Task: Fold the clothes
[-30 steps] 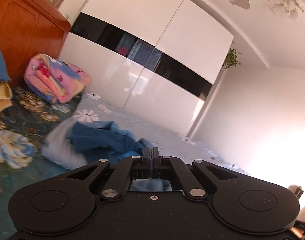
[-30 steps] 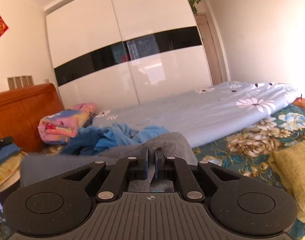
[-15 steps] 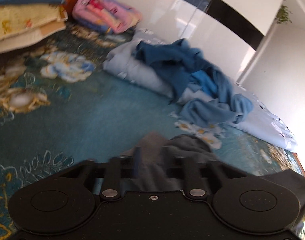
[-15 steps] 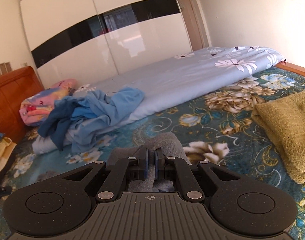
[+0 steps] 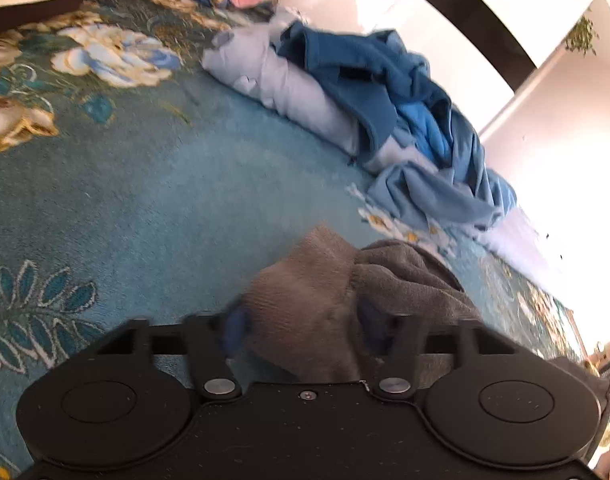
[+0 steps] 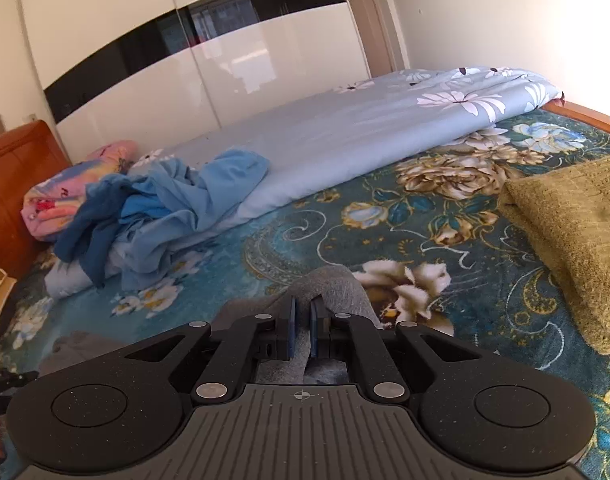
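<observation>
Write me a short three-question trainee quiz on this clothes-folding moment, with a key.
1. True or false: the right tongs are clamped on the grey garment.
2. Which lies nearest the right edge of the right wrist view? A) a pink folded blanket B) a mustard knitted blanket C) a pile of blue clothes
3. Fill in: the grey garment rests on a teal bedspread patterned with ____.

Key:
1. True. The pads pinch grey fabric; the left tongs are closing with the same garment between them.
2. B
3. flowers
</observation>
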Demonstrator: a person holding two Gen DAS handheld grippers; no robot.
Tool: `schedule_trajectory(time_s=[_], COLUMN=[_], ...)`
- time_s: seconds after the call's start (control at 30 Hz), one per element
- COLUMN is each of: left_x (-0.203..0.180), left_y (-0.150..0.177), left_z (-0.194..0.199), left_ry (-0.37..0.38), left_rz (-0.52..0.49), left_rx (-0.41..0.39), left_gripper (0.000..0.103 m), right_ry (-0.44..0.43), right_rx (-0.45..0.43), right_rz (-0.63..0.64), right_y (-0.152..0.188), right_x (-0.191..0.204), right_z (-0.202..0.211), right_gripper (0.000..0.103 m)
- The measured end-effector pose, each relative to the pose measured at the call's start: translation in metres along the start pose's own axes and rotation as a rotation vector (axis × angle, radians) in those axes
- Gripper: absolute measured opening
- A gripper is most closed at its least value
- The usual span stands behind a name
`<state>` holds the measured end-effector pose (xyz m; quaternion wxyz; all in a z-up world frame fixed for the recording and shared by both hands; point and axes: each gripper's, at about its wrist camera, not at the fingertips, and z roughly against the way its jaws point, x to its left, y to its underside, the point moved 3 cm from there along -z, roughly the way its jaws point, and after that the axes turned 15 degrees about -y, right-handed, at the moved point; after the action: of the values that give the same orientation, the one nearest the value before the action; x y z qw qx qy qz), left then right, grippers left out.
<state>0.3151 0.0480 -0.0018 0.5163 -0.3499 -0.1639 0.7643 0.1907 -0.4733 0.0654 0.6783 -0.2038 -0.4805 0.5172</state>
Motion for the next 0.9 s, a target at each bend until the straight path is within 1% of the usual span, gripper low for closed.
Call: schedule_trajectory(time_s=[0.07,0.13,0.17,0.2,0.23,0.3,0.37,0.5,0.53,0.6,0.7,0.77,0.8,0.9], left_x=[-0.005,-0.012,-0.015,-0.018,-0.021,-0.033,-0.049,-0.084,-0.091,-0.099,-0.102,-0.101,-0.098,-0.091], left_y=[-0.002,-0.007,-0.014,-0.022,-0.030,-0.053,-0.072,-0.089,-0.091,-0.089,-0.082,-0.076,-0.073,-0.068], left_z=[0.008,0.017,0.022,0.027,0.032,0.041,0.040,0.018,0.009,-0.011,-0.039,-0.051,-0.054,-0.049], left_ry=[0.027,0.047,0.069,0.094,0.119,0.154,0.178,0.143,0.124,0.085,0.022,-0.022,-0.038,-0.048], left_rz=[0.015,0.021,0.044,0.070,0.097,0.114,0.103,0.001,-0.021,-0.028,-0.025,-0.035,-0.040,-0.047], left_rx=[-0.043,-0.091,-0.115,-0.140,-0.164,-0.220,-0.240,-0.249,-0.243,-0.216,-0.159,-0.128,-0.111,-0.089], left_gripper=[0.026,0.021,0.017,0.008,0.008,0.008,0.008,0.008,0.008,0.008,0.010,0.012,0.014,0.014], right_ry=[0.001,0.002,0.000,-0.001,-0.001,-0.003,-0.001,0.037,0.053,0.081,0.133,0.154,0.162,0.185], right_rx=[0.000,-0.003,-0.006,-0.013,-0.025,-0.053,-0.091,-0.122,-0.117,-0.095,-0.033,0.003,0.019,0.066], right_rz=[-0.001,-0.001,0.001,0.002,0.008,0.038,0.071,0.128,0.134,0.129,0.103,0.093,0.089,0.077], right_y=[-0.003,-0.007,-0.011,-0.016,-0.024,-0.046,-0.072,-0.120,-0.128,-0.138,-0.131,-0.120,-0.114,-0.096], right_x=[-0.002,-0.003,-0.004,-0.005,-0.006,-0.009,-0.011,-0.021,-0.027,-0.042,-0.067,-0.077,-0.082,-0.094], right_z=[-0.005,-0.011,-0.014,-0.016,-0.019,-0.026,-0.035,-0.065,-0.075,-0.098,-0.132,-0.143,-0.147,-0.157], right_gripper=[0.005,0.005,0.005,0.005,0.005,0.005,0.005,0.005,0.005,0.005,0.005,0.005,0.005,0.005])
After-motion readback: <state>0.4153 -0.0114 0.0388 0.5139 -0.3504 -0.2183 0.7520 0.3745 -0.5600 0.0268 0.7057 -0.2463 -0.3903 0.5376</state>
